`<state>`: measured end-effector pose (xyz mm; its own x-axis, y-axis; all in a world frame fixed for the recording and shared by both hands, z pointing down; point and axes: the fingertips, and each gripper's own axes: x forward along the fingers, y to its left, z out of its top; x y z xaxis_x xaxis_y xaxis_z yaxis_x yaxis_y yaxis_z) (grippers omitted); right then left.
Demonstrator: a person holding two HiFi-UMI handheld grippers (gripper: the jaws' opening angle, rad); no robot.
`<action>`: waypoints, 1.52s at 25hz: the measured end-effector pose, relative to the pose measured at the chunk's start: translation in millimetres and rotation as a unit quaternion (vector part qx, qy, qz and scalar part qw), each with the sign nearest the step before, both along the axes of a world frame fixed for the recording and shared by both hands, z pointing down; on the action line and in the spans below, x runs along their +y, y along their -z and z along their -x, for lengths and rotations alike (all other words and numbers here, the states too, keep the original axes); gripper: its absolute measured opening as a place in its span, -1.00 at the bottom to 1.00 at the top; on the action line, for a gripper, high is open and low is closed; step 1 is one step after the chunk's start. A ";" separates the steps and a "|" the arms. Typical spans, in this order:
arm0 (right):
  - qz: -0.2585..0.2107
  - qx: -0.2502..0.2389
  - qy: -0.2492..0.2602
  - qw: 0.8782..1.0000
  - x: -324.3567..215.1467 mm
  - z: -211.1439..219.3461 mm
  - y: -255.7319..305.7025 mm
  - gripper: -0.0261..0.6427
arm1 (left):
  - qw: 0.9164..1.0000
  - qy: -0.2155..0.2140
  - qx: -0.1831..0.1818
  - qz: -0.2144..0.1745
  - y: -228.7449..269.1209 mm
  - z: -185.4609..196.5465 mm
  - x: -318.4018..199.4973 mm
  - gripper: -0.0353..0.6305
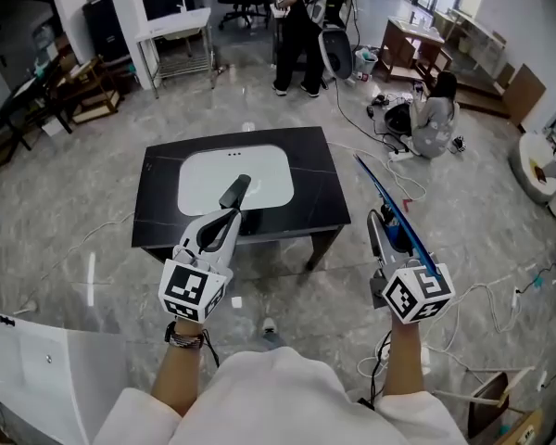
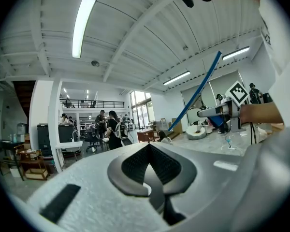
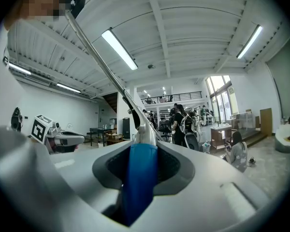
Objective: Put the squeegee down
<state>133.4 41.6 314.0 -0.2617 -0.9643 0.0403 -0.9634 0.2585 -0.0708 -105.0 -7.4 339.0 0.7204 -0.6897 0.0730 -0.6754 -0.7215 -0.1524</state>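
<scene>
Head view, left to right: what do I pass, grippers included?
wooden cart → left gripper → right gripper, jaws shut on the squeegee → white round cushion

grey marbled floor [image 1: 74,202] with loose cables [image 1: 410,189]. a black table [image 1: 306,170] with a white inset [image 1: 204,179] stands mid-room. behind it are a white stand [image 1: 176,26], a dark cabinet [image 1: 102,21] and, at the right, wooden desks [image 1: 408,35]. white beamed ceiling [image 3: 183,28] with strip lights [image 2: 82,25], a mezzanine rail [image 2: 87,100], tall windows [image 3: 217,88]. a person [image 1: 292,35] stands at the back; another [image 1: 434,119] sits on the floor.
</scene>
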 end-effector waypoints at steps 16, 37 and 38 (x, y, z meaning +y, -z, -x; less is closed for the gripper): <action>0.019 -0.003 -0.009 1.000 -98.3 14.1 -17.9 -0.61 | 1.000 -0.001 -0.001 0.028 -26.1 21.0 -97.3 -0.90; 0.062 0.012 -0.005 0.998 -245.2 -31.3 -69.7 -0.61 | 0.998 0.024 -0.013 0.054 -46.3 -9.7 -222.8 -0.90; 0.064 0.013 -0.002 0.998 -256.5 -35.6 -72.0 -0.61 | 0.998 0.027 -0.013 0.054 -46.4 -13.5 -232.0 -0.90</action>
